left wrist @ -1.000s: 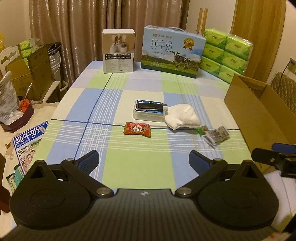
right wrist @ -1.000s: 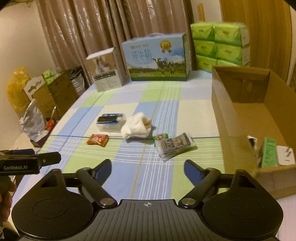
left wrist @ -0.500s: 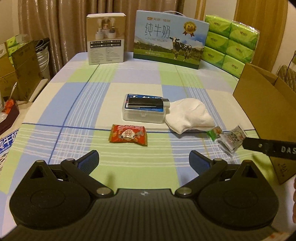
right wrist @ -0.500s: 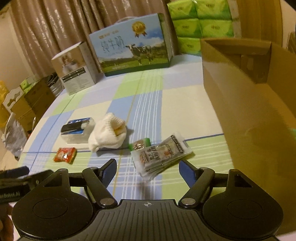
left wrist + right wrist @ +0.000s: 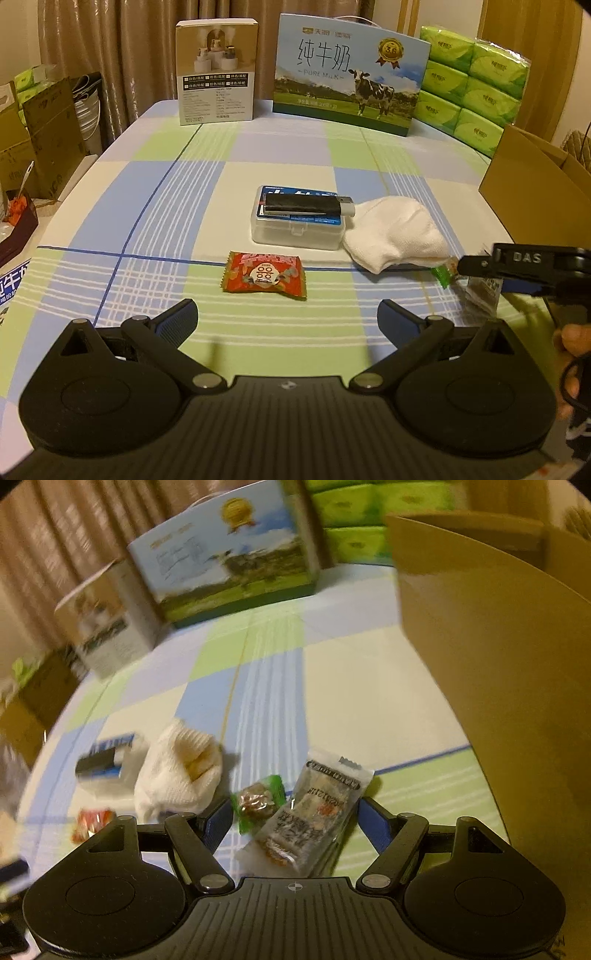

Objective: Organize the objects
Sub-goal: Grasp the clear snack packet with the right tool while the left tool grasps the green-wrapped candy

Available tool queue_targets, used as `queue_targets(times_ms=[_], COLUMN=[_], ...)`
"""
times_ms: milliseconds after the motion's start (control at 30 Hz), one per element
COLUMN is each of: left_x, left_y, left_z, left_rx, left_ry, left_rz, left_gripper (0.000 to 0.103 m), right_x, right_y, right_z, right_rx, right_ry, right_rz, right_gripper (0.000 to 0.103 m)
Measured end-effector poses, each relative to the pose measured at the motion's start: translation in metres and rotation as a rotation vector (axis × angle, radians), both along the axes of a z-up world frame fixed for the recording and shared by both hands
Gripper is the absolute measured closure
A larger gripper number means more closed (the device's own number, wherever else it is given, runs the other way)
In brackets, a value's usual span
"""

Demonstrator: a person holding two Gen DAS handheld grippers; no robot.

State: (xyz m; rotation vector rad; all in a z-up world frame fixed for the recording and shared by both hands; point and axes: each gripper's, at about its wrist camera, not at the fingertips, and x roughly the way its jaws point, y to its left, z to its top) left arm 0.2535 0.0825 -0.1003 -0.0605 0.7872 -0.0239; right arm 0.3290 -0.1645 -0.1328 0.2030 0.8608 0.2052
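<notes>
On the checked tablecloth lie a red snack packet (image 5: 264, 276), a clear plastic case with a black stick on top (image 5: 300, 218), and a white cloth (image 5: 395, 232). My left gripper (image 5: 286, 319) is open and empty, just short of the red packet. My right gripper (image 5: 293, 821) is open, its fingers on either side of a clear grey snack packet (image 5: 314, 812) and a small green-wrapped candy (image 5: 260, 801). In the left wrist view the right gripper (image 5: 517, 267) covers most of those two items. The right wrist view is blurred.
An open cardboard box (image 5: 498, 672) stands at the table's right edge, close to my right gripper. A milk carton box (image 5: 349, 74), a white product box (image 5: 216, 72) and green tissue packs (image 5: 476, 92) stand along the far edge. Boxes and clutter sit on the floor at left (image 5: 40, 136).
Both grippers have moved forward and lower over the table. The right gripper has come down so the grey packet and green candy now lie between its open fingers.
</notes>
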Motion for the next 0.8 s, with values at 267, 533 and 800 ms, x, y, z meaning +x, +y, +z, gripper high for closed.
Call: queue_targets(times_ms=[267, 533, 800], left_x=[0.001, 0.003, 0.023], left_y=[0.0, -0.004, -0.04], left_z=[0.0, -0.005, -0.02], left_rx=[-0.014, -0.021, -0.001], left_ry=[0.004, 0.01, -0.009], left_rz=[-0.022, -0.086, -0.288], left_gripper=[0.001, 0.002, 0.03], right_x=[-0.016, -0.029, -0.022], right_y=[0.033, 0.018, -0.003], right_z=[-0.003, 0.0, 0.002], right_rx=[-0.068, -0.083, -0.073], right_ry=[-0.004, 0.041, 0.047], right_rz=[0.31, 0.303, 0.232], right_gripper=[0.067, 0.07, 0.07])
